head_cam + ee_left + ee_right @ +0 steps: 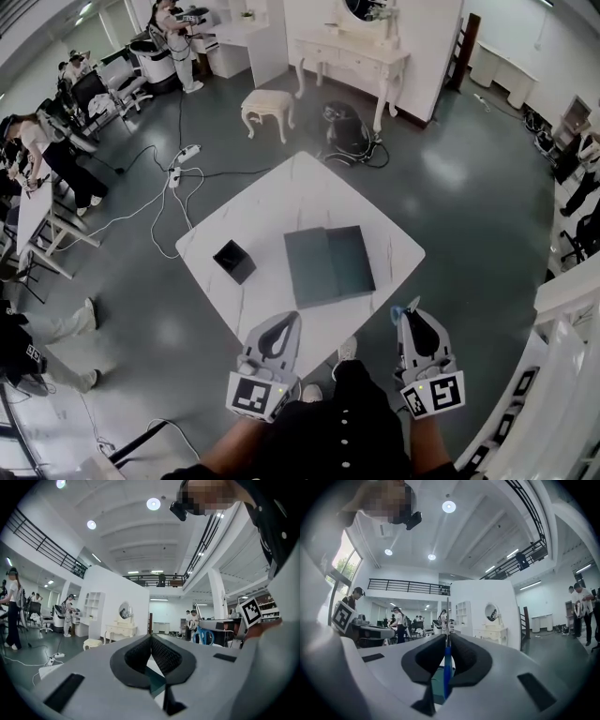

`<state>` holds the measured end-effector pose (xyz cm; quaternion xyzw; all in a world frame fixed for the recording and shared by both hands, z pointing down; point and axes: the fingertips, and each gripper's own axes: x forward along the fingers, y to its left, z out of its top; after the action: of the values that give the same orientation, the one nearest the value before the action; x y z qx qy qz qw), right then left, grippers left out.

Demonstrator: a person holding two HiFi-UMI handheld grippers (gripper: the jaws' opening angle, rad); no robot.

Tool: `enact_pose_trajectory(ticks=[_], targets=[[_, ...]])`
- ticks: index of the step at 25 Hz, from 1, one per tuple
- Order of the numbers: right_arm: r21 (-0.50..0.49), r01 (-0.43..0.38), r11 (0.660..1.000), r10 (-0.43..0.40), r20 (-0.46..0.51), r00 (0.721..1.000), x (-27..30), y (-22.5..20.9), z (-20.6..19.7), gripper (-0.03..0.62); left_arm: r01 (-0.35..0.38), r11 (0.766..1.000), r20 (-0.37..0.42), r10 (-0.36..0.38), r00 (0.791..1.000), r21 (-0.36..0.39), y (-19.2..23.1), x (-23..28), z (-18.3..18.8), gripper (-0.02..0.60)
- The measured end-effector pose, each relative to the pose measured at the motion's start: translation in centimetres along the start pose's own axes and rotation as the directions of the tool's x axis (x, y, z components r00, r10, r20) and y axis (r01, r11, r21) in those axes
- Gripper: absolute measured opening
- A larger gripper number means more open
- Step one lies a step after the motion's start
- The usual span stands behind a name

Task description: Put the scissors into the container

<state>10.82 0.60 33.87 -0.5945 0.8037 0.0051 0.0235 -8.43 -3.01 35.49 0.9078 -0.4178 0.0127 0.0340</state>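
Right gripper view: the right gripper (447,635) clamps the scissors (446,670) between its jaws; left gripper (151,635) jaws together.

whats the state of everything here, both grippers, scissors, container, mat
left gripper: shut, empty
right gripper: shut on the scissors
scissors: clamped edge-on, blade reaching past the jaw tips
container: upright on the table, open top, scissors not in it
dark mat: lying flat on the table

No writing is readable; only black-and-white square patterns are borne by the left gripper (292,317) and right gripper (413,306), at six o'clock.
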Motion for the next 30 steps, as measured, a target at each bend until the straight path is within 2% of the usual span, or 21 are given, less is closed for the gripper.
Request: enact_pose_trajectory(ticks=[8,16,26,30], targets=[[0.04,-0.083,0.996,0.085,-0.05,0.995,6.8,-4.5,-2.0,0.048,-0.028,0.999,-0.038,0.027,0.999,-0.025,0.9,6.7,-1.2,0.026],[0.102,-0.154,0.983,0.166,-0.122,0.979,12.3,-7.9,-5.9,0.046,-0.054,0.996,-0.036,0.052,0.998,-0.073,1.7,11.3,-2.2,0.026],[0.274,-0.219,0.936,0.288,-0.242,0.927,18.6,-9.2,-15.0,0.048,-0.116,0.987,-0.133,0.101,0.986,-0.114,3.1,14.1,-5.6,0.026],[0.372,-0.204,0.905,0.331,-0.317,0.889,20.5,-9.4,-19.2,0.047,-0.131,0.982,-0.179,0.106,0.978,-0.135,3.2,14.9,-7.1,0.026]])
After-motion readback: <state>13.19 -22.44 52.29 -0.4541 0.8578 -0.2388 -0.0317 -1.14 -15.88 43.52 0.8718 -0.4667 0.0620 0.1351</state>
